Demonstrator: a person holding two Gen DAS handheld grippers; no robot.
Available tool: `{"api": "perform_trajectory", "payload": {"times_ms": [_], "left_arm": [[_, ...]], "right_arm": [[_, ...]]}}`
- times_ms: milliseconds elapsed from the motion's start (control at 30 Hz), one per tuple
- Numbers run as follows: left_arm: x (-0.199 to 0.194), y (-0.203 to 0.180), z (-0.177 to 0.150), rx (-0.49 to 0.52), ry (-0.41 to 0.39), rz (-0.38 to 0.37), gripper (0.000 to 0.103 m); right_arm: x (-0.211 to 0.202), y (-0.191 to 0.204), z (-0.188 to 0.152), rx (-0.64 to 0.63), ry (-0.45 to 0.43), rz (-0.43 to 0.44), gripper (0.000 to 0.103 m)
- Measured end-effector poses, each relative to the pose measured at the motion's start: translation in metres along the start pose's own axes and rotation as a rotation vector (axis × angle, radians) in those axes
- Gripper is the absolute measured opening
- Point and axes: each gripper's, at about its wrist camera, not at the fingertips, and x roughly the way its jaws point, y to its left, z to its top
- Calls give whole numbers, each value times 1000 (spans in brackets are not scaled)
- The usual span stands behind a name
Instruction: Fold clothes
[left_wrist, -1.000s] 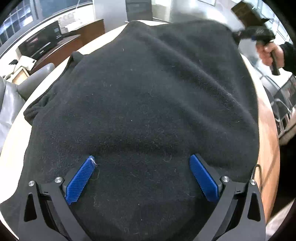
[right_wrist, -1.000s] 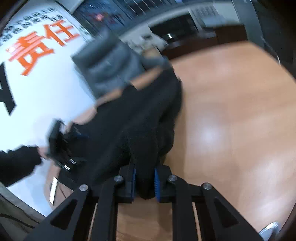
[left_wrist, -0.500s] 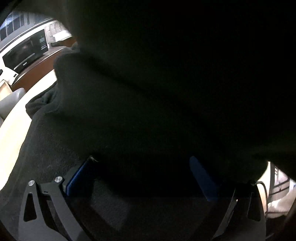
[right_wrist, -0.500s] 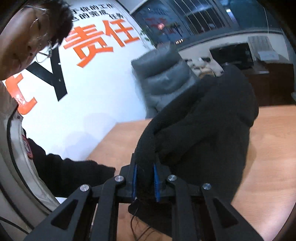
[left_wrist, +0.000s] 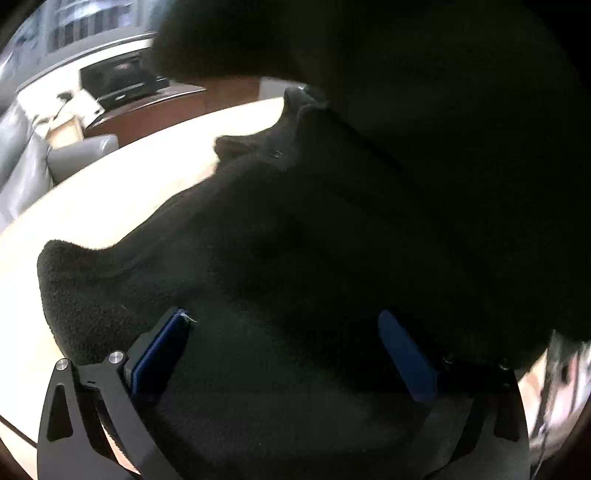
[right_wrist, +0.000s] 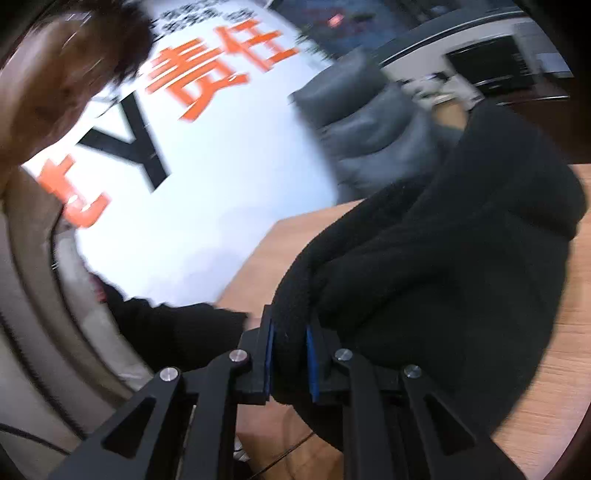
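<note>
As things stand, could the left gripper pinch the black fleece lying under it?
Probably yes: the left gripper is open with the fleece lying right between its pads, and nothing sits between them. The lifted fold above only shades it.

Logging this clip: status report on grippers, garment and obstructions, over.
Right gripper shut on black fleece garment, lifted off wooden table. Left gripper open, fingers apart on the spread fleece. Raised fold blocks most of left view.

matt fuzzy black fleece (right_wrist: 461, 258), smooth wood table (right_wrist: 546, 406)
</note>
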Motion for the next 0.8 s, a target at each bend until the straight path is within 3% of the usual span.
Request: {"api": "perform_trajectory", "payload": {"times_ms": [133, 333, 400, 467, 633, 800], "left_arm": [[6, -6, -9, -74, -35, 18, 103], [-30, 16, -26, -76, -16, -85, 102], [-63, 26, -33, -66, -16, -80, 102], [-124, 37, -42, -54, -60, -47, 102], [-259, 35, -45, 44, -51, 89, 103], [-263, 39, 6, 94, -68, 58, 103]], "right_arm": [[27, 2, -21, -47, 165, -17, 15], [25, -15, -23, -14, 123, -37, 15], [32, -20, -29, -11, 139, -43, 15], [47, -25, -38, -12, 175, -54, 15], [94, -34, -59, -58, 303, -93, 16], [133, -18, -74, -192, 425, -163, 17]]}}
